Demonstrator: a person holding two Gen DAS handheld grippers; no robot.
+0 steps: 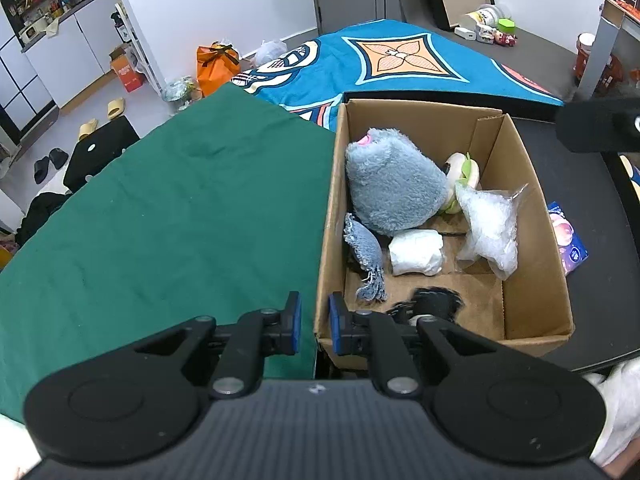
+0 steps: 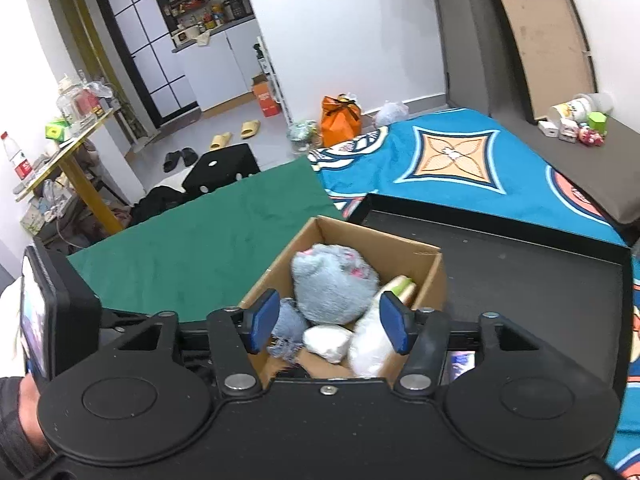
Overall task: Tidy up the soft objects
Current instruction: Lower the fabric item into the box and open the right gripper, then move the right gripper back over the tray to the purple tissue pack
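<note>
Both grippers hover over the cardboard box (image 1: 528, 216): the left gripper (image 1: 314, 322) has its blue pads nearly together astride the box's near-left wall, pinching nothing visible, while the right gripper (image 2: 328, 322) stands spread and empty. A green cloth (image 1: 160, 220) covers the surface left of the box, which rests on a black tray (image 2: 520, 280); a blue patterned blanket (image 2: 460, 160) lies beyond. Inside sit a grey plush toy (image 1: 394, 184), denim scrap (image 1: 366, 252), white roll (image 1: 416, 252), clear plastic bag (image 1: 490, 228), sandwich-shaped toy (image 1: 466, 172) and black fuzzy item (image 1: 434, 300).
</note>
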